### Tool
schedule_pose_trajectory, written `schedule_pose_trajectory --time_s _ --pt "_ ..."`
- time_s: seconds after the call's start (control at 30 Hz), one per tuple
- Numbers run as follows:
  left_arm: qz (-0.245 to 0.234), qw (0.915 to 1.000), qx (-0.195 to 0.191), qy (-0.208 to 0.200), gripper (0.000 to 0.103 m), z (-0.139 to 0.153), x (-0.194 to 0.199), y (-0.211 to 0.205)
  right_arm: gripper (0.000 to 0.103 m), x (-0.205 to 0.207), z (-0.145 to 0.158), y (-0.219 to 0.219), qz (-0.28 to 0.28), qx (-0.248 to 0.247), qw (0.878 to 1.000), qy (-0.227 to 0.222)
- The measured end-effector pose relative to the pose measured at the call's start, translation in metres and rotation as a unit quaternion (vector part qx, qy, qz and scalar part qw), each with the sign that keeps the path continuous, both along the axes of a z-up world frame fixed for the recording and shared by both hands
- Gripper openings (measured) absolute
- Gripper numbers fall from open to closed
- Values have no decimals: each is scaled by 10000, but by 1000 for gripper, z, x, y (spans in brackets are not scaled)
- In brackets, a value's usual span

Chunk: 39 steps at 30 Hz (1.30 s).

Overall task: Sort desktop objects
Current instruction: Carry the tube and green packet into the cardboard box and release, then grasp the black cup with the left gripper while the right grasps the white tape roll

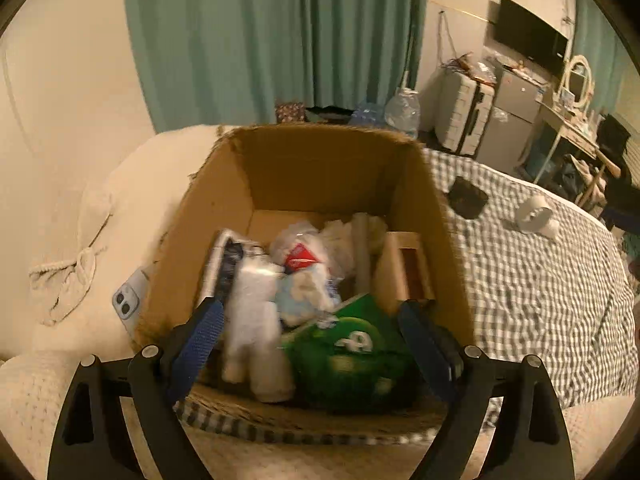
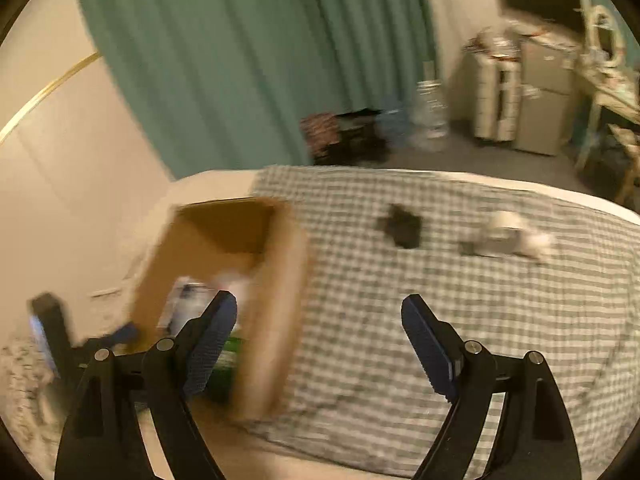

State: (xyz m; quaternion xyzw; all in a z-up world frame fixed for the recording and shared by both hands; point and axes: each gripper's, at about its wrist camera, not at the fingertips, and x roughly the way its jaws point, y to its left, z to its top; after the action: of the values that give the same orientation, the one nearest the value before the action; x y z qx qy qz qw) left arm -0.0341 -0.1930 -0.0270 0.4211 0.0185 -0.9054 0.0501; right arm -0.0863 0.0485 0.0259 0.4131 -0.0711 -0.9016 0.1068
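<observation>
An open cardboard box [image 1: 320,168] stands on a checked cloth [image 1: 540,280]. It holds a green packet [image 1: 352,352], a white bottle [image 1: 256,320], crumpled plastic wrappers [image 1: 308,256], a small wooden box [image 1: 404,268] and a silver item [image 1: 218,264]. My left gripper [image 1: 312,316] is open above the box's near side, with nothing between its jaws. A black object [image 1: 466,198] and a white roll-shaped object [image 1: 534,214] lie on the cloth to the right. My right gripper [image 2: 320,312] is open and empty above the cloth, right of the box [image 2: 272,300]. The black object [image 2: 402,226] and white object [image 2: 508,234] lie ahead of it.
A blue phone [image 1: 128,300] lies on the white bedding left of the box. Green curtains [image 1: 276,40] hang behind. A suitcase [image 1: 464,116], a small fridge [image 1: 512,120], water bottles [image 1: 402,110] and a cluttered desk [image 1: 576,132] stand on the floor beyond the bed.
</observation>
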Motion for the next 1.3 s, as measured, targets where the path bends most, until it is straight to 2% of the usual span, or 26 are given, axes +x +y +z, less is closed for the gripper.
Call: schedule_pose_trajectory --time_s 0.07,0.17,0.27,0.4,0.5,0.6,0.8,0.9,0.97,1.07,1.17,1.2,1.23,1.3 --pt "-110 9999 22 72 95 6 5 20 85 6 -8 38 -384 95 9992 -3" --pt "-265 9994 46 228 103 14 8 53 85 20 -24 95 -848 74 9964 3" --pt "-511 9977 47 436 103 16 5 95 85 27 -45 132 -1202 56 9927 1" --pt "-739 9962 94 450 103 3 -13 145 85 23 -73 163 -1417 -105 9898 -121" --pt "-992 9942 -4 423 103 -16 -35 182 85 9 -96 173 -1379 -343 9895 -273" --pt "-1084 9934 51 381 103 -34 -59 201 85 -11 -110 171 -1185 -331 9920 -284" --pt "-752 9961 389 236 103 -75 -138 209 85 -66 -116 155 -756 110 9970 101" --pt "-662 9958 566 277 103 -90 -173 209 85 -104 -120 157 -699 105 9973 203" --pt "-690 9960 472 310 103 -101 -199 214 85 -123 -126 159 -692 139 9973 225" --pt "-475 9972 422 388 103 -113 -225 215 85 -145 -133 163 -668 285 9971 233" --pt "-254 9987 424 144 103 -133 -256 214 85 -164 -141 160 -575 206 9978 260" --pt "-262 9990 348 81 102 -138 -264 215 85 -171 -144 157 -548 209 9980 239" --pt "-296 9994 159 50 92 -144 -272 217 85 -175 -147 153 -535 223 9980 240" --pt "-451 9989 110 -98 66 -154 -278 215 85 -189 -153 146 -525 314 9980 180"
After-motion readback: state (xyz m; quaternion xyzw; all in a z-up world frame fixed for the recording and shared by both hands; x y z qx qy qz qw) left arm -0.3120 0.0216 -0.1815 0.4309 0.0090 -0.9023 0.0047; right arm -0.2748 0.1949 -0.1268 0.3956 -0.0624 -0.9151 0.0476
